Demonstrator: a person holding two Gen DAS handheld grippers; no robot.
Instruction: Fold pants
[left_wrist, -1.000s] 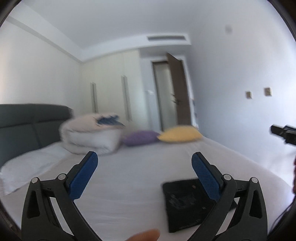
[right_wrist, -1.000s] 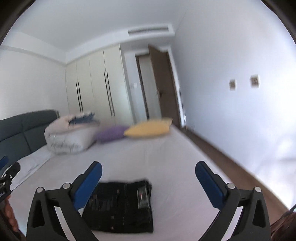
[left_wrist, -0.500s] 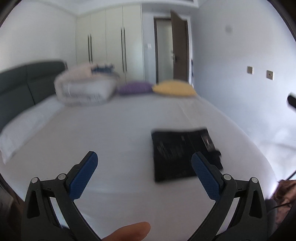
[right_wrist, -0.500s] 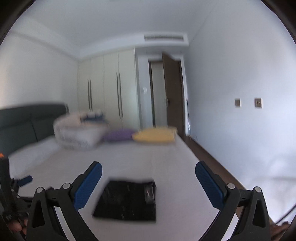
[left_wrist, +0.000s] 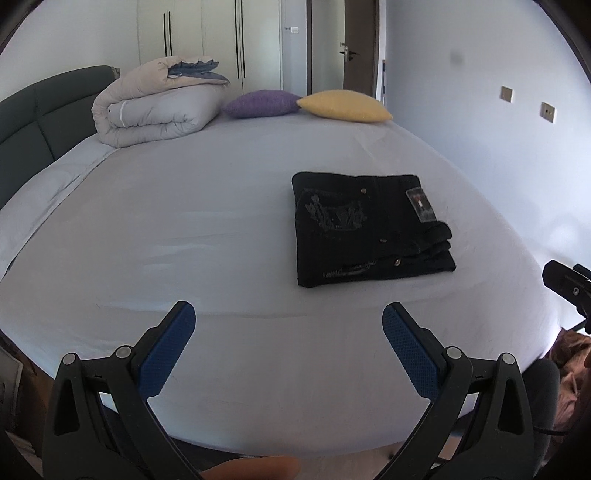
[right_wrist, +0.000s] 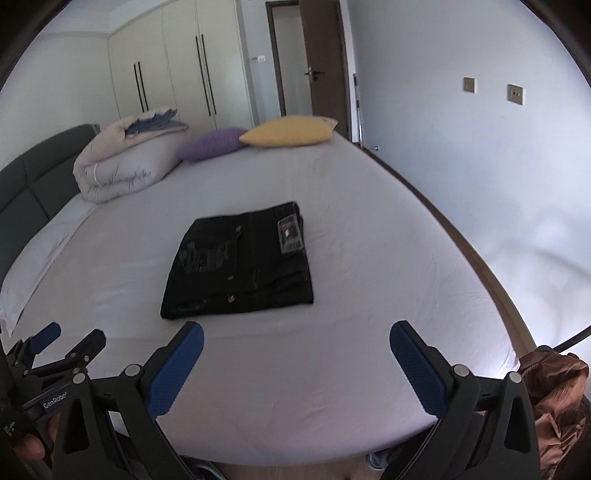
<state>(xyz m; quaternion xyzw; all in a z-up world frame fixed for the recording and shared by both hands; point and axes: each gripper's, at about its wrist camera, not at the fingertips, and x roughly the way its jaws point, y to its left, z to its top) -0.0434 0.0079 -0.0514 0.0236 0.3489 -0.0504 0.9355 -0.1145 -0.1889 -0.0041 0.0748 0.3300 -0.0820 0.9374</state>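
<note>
The bed (left_wrist: 221, 206) fills both views, its pale sheet smooth and nearly bare. At the head end a rolled duvet (left_wrist: 155, 107) lies against the dark headboard (left_wrist: 40, 107), with a purple cushion (left_wrist: 260, 103) and a yellow cushion (left_wrist: 343, 106) just beside each other along the far edge. Behind them stand the wardrobe doors (right_wrist: 173, 74) and an open door (right_wrist: 321, 70).

The pants (right_wrist: 240, 266) lie on the sheet toward the bed's near right part, well apart from the duvet and cushions. They look already folded into a compact dark rectangle, layers stacked, with a label (right_wrist: 290, 234) and small metal studs showing on top. Judged by the thick edges, this is denim: soft but fairly heavy, likely to hold a crease yet sag if lifted by one corner. The layered edge at the near right corner seems the best place to take hold, pinching all layers together so the stack does not slide open.

Nothing stands between the grippers and the pants. The left gripper (left_wrist: 288, 350) hovers over the near edge of the bed with its fingers (left_wrist: 168, 354) spread wide and empty. The right gripper (right_wrist: 295, 363) is likewise spread wide, holding nothing. A brown cloth (right_wrist: 554, 391) sits at the right margin, off the bed.
</note>
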